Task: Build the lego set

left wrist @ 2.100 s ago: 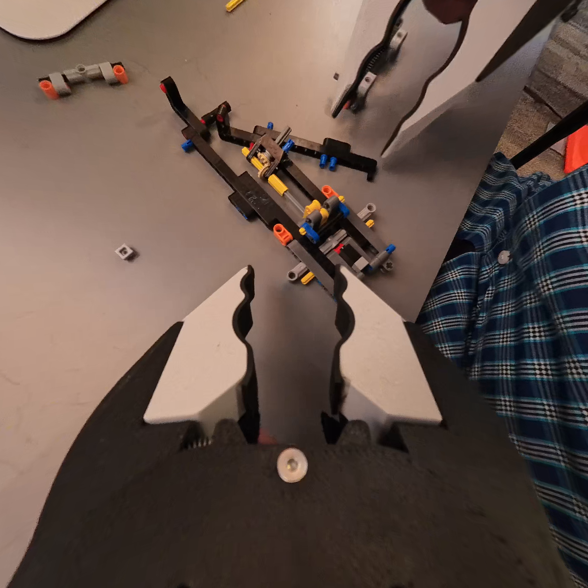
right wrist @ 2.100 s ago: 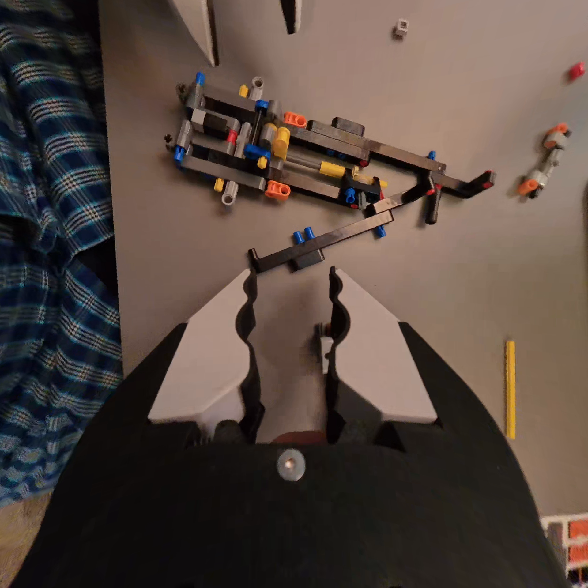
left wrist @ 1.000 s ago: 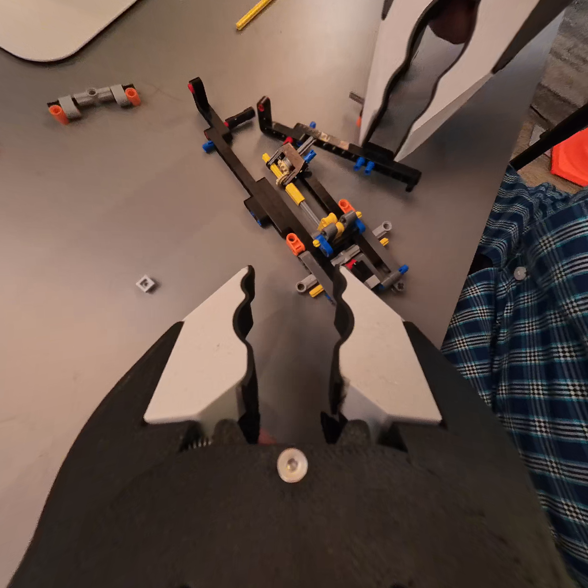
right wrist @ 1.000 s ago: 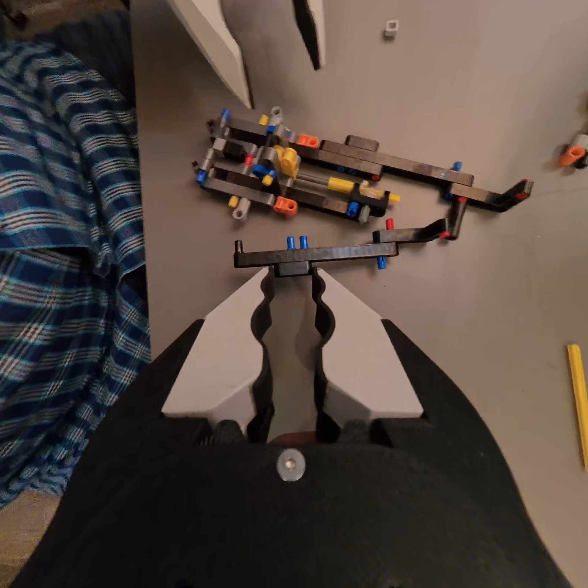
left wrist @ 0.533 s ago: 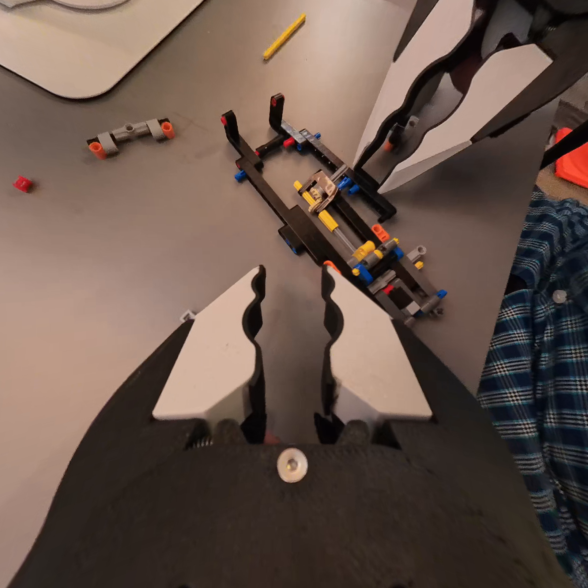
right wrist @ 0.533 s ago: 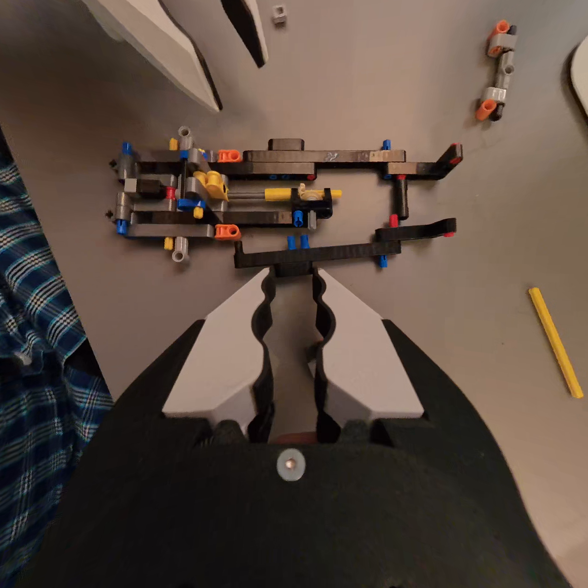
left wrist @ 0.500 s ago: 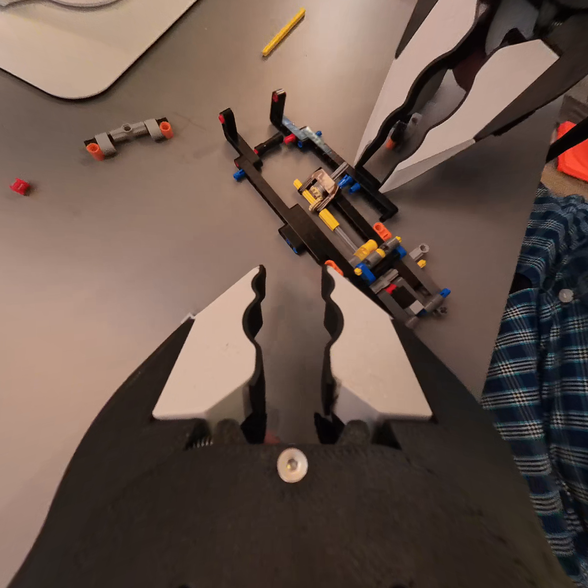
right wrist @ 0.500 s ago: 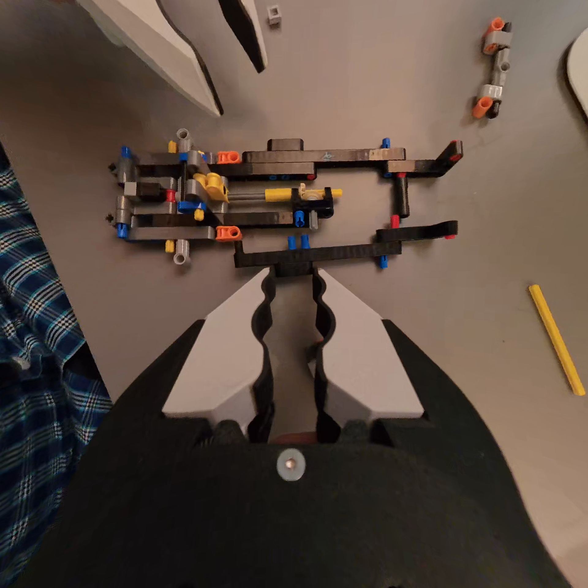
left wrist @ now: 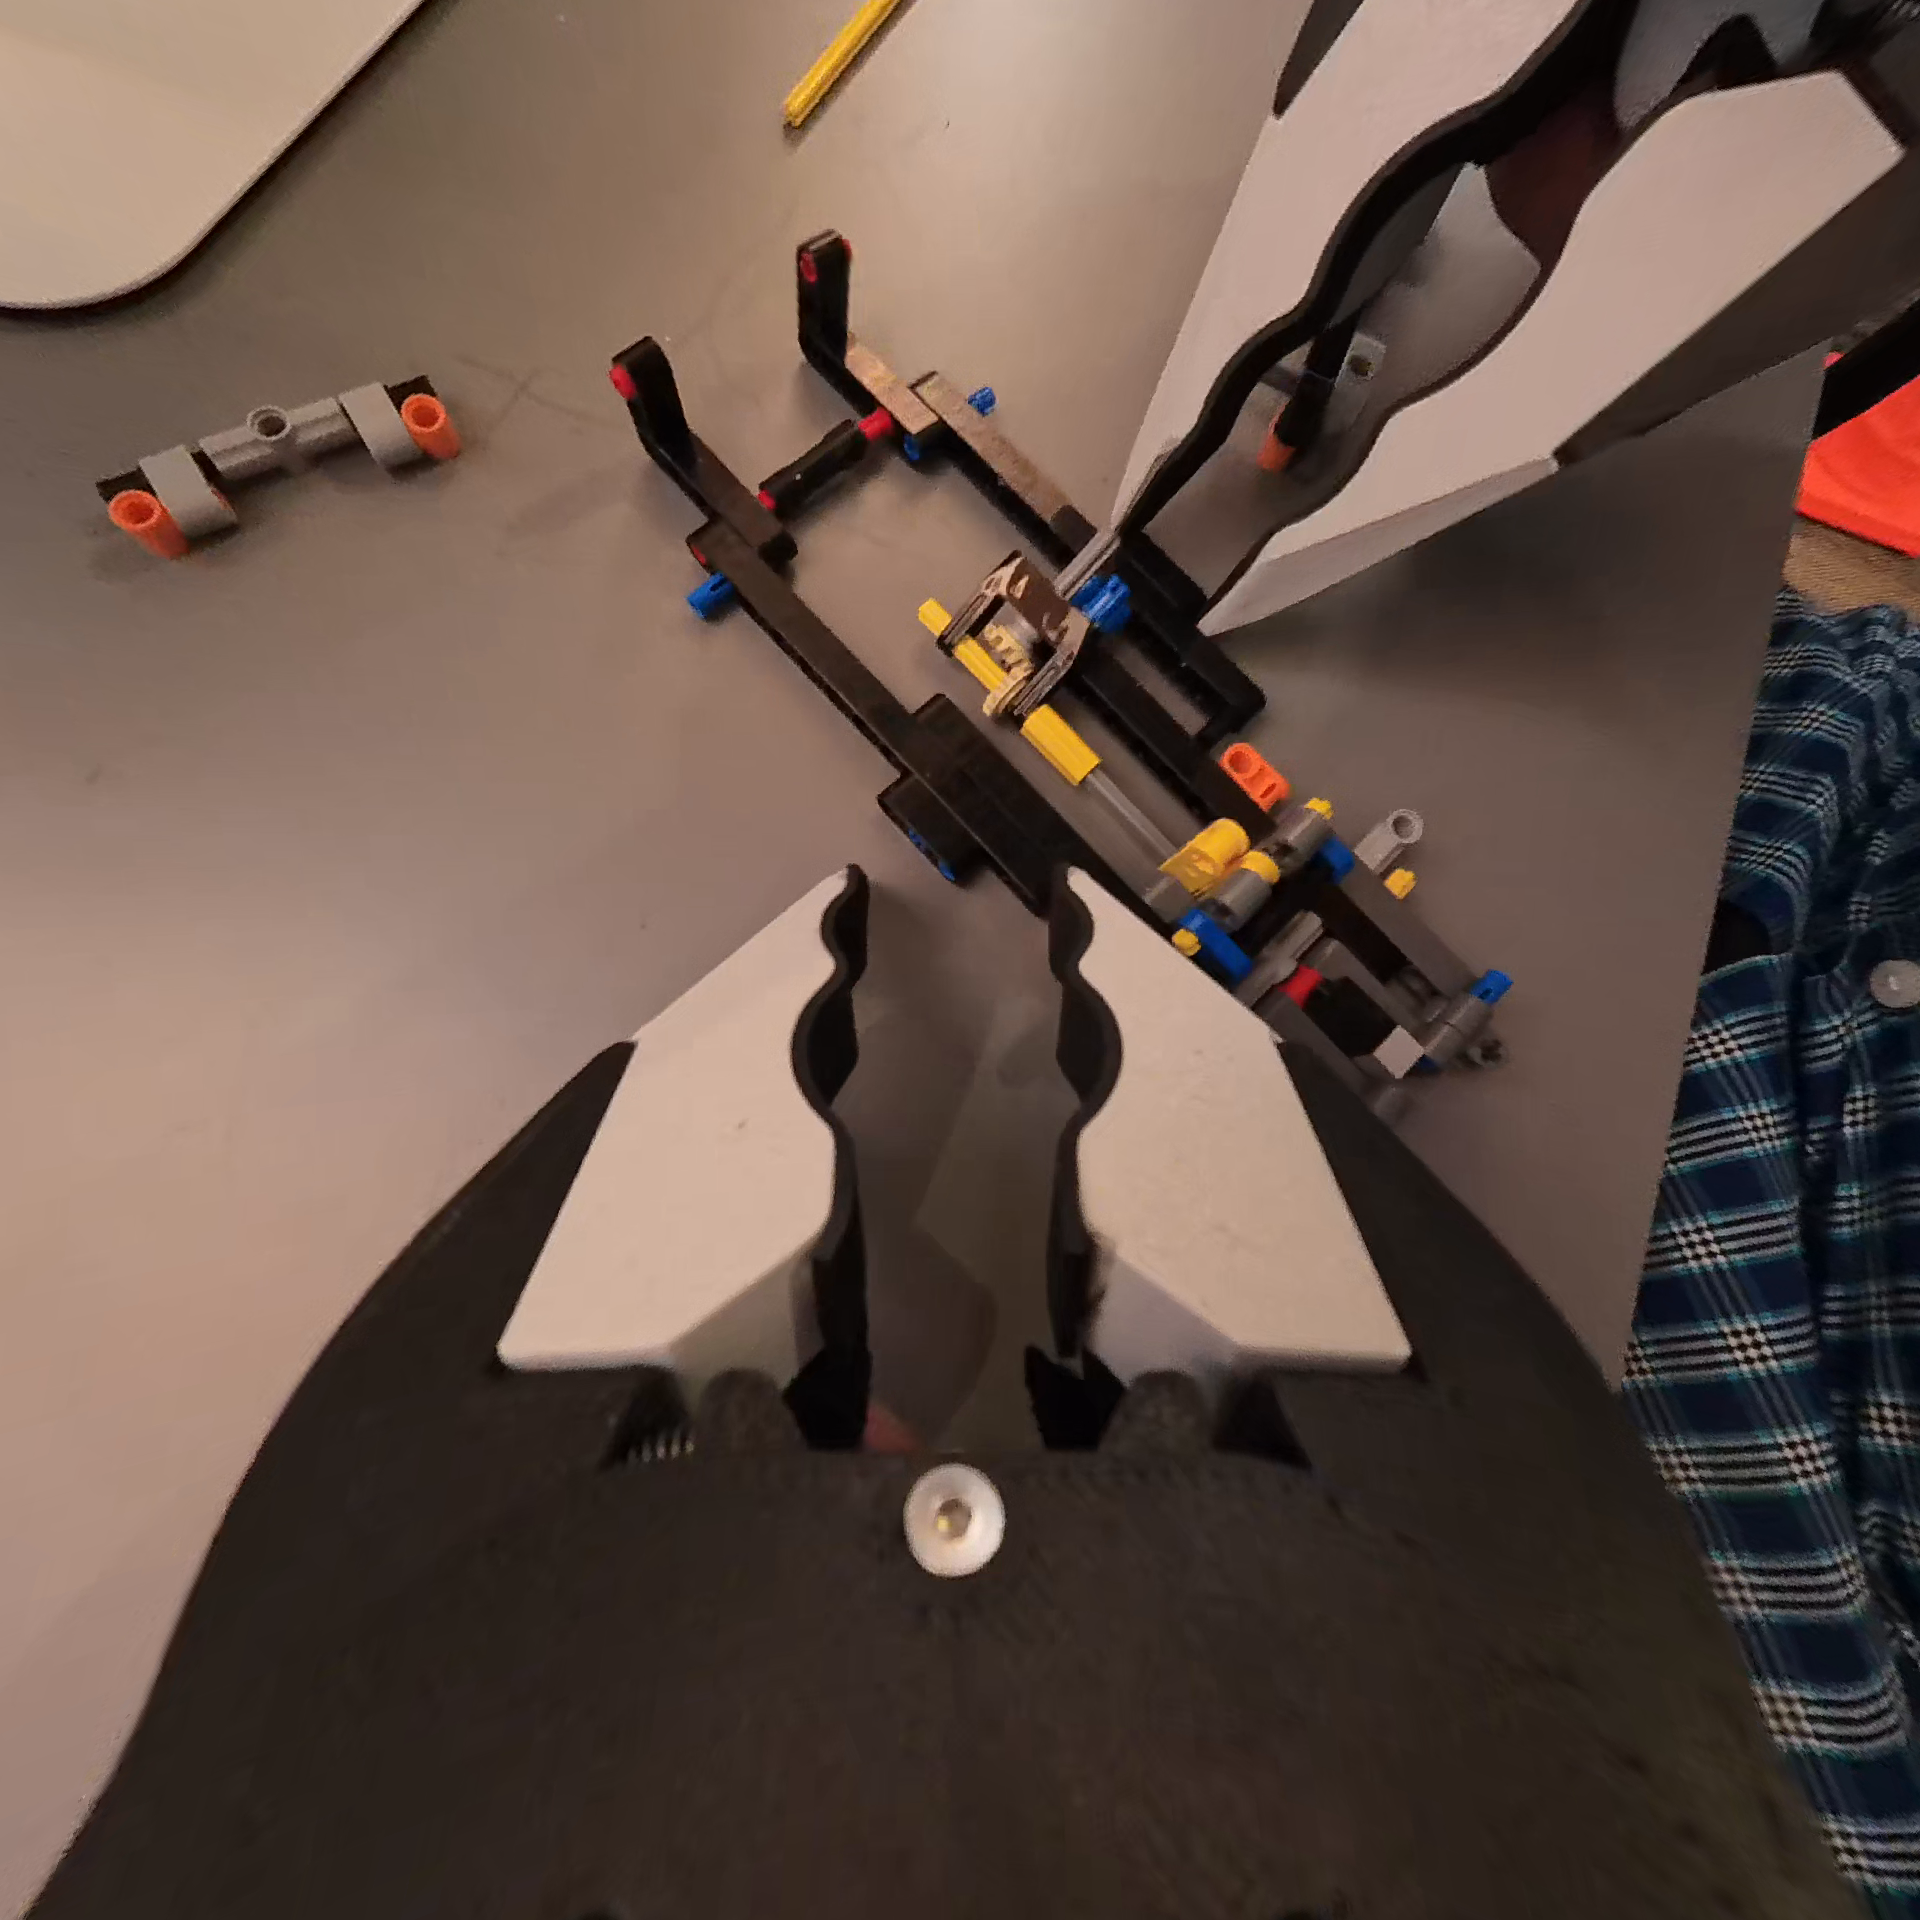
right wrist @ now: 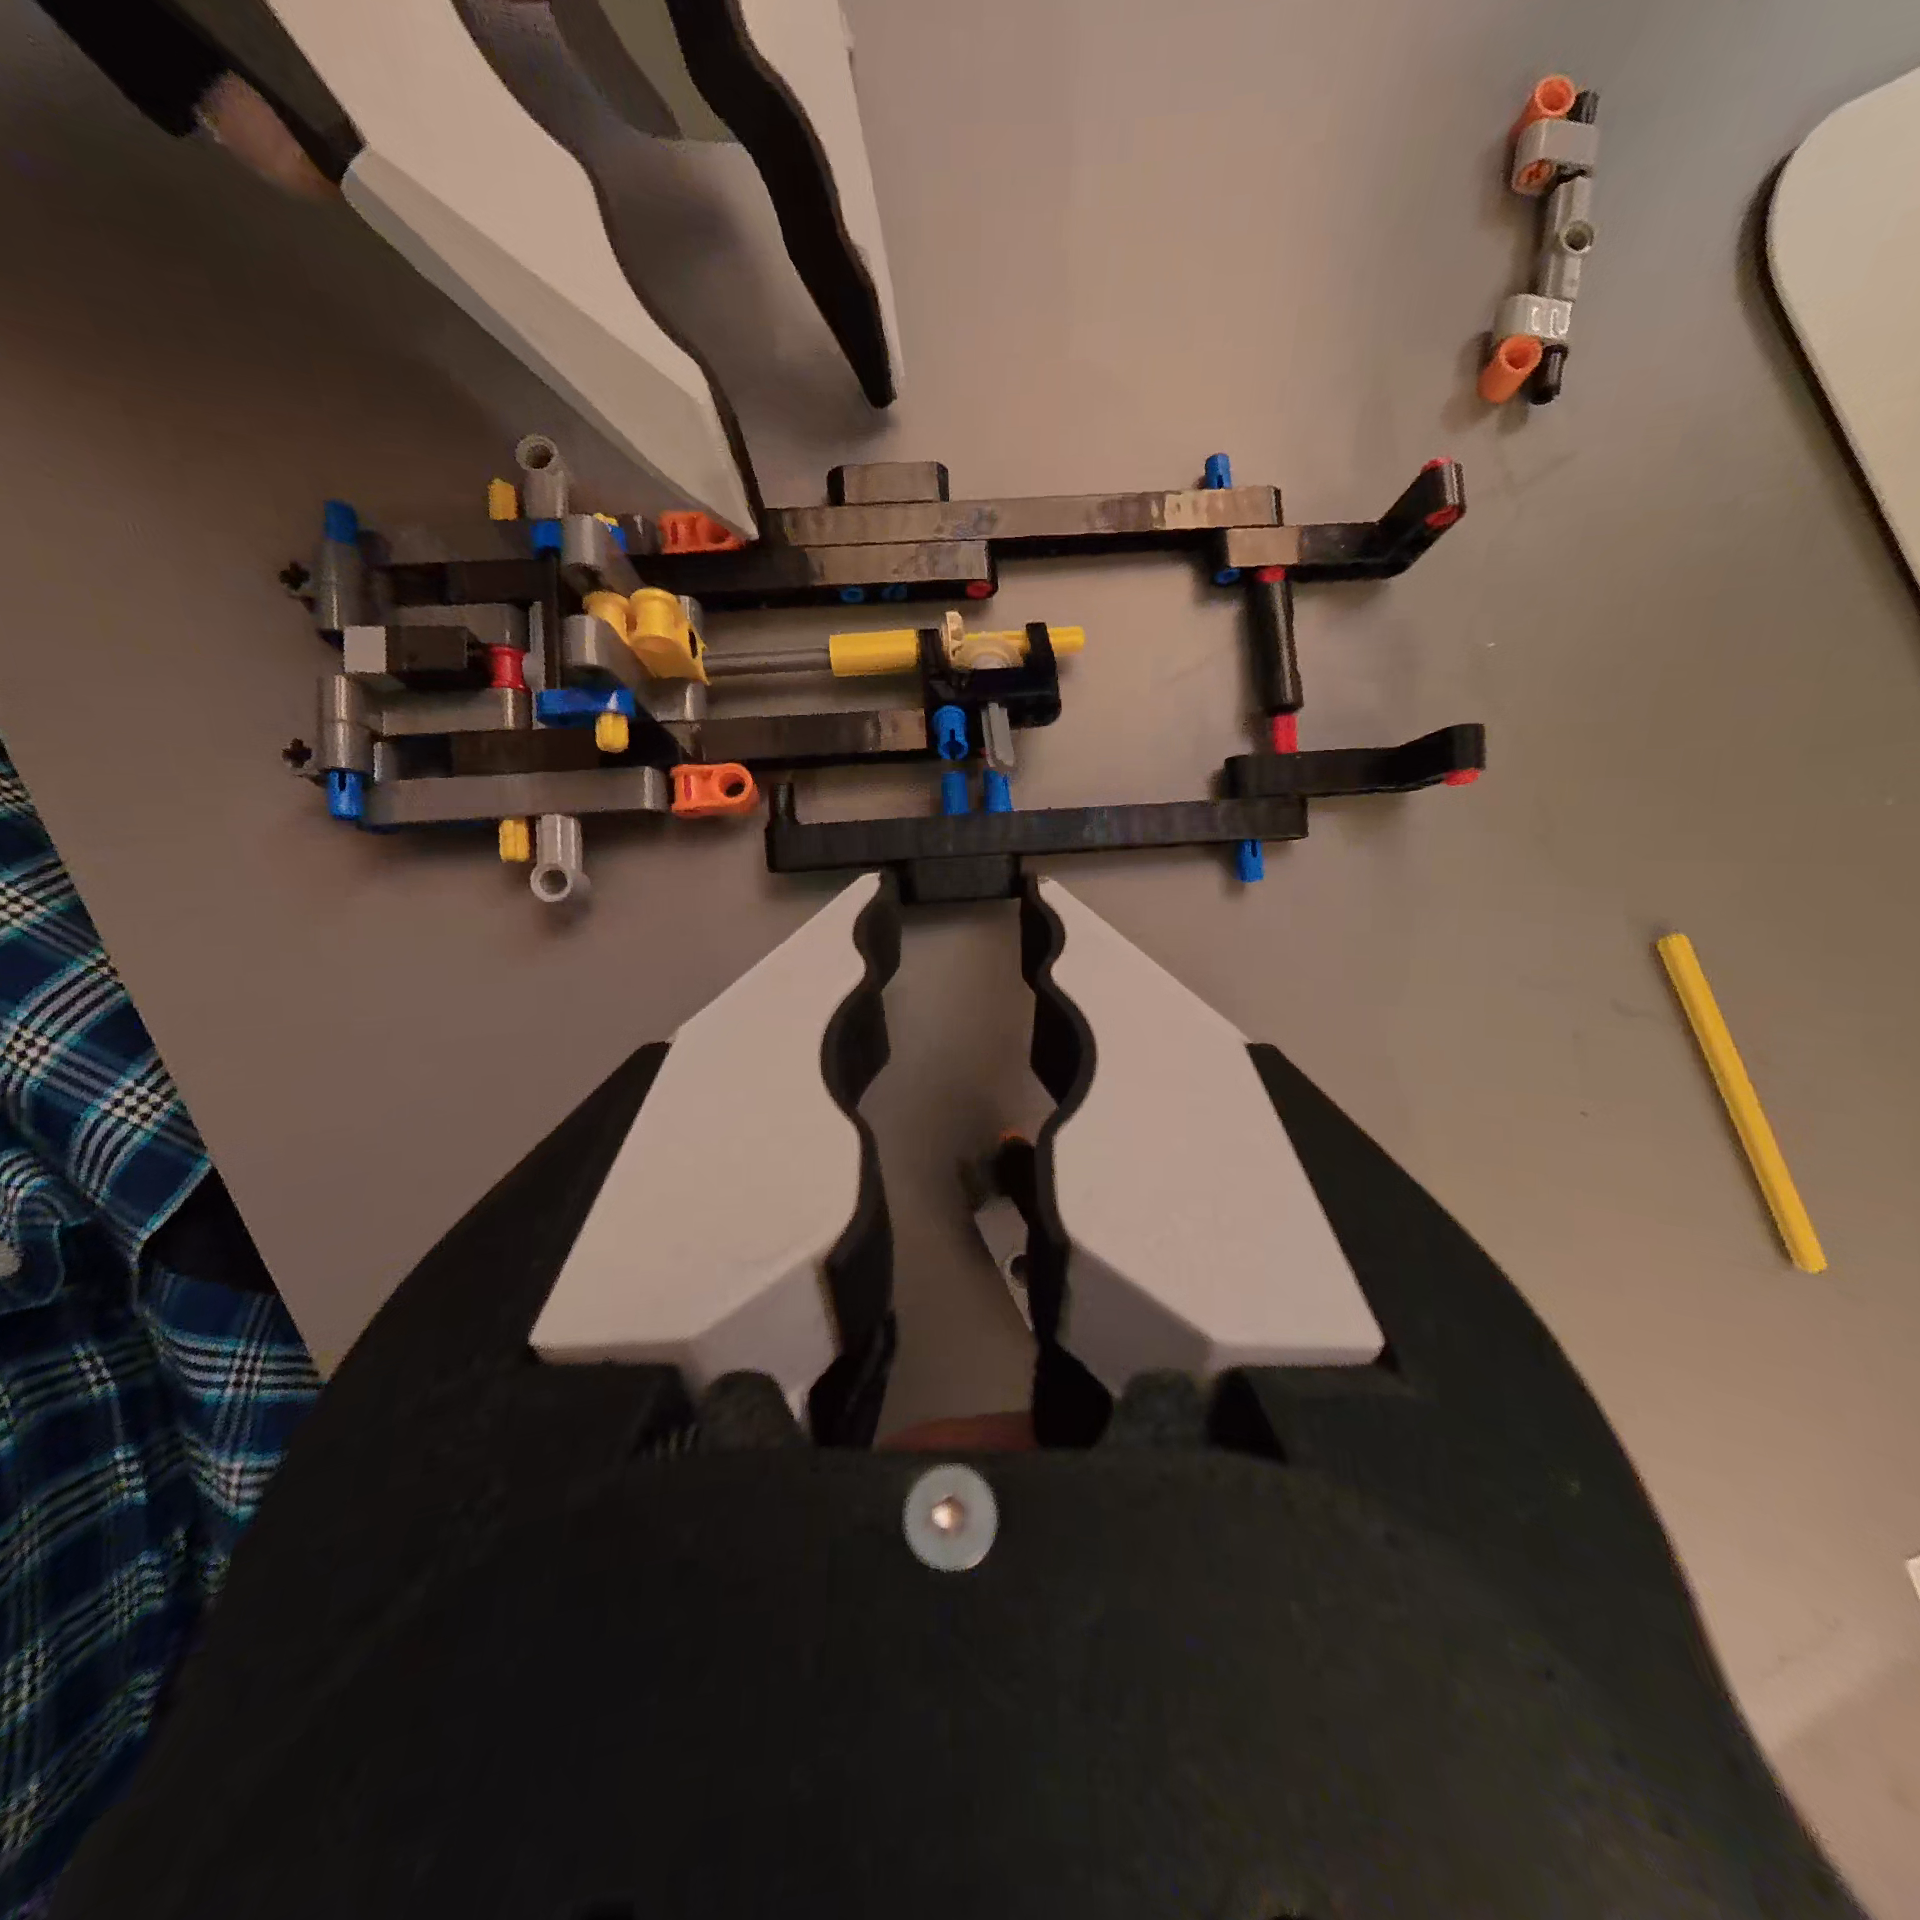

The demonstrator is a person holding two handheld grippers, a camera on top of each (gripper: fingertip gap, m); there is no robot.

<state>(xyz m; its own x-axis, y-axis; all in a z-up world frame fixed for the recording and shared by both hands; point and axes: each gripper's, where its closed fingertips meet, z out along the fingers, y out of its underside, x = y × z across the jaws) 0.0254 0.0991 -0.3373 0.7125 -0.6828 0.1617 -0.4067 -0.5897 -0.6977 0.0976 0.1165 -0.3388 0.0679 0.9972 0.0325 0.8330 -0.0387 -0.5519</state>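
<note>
My right gripper (right wrist: pixel 954 883) now pinches the black side beam (right wrist: pixel 1039 828), swung parallel beside the chassis (right wrist: pixel 644 665) just ahead; left gripper (left wrist: pixel 956 894) jaws spread, steadying its far rail; pins should seat next.

A small grey-and-orange piece (right wrist: pixel 1006 1195) lies half hidden behind the right gripper's finger; the pale rounded board (left wrist: pixel 156 135) and blue plaid shirt (left wrist: pixel 1808 1247) run off-frame.
</note>
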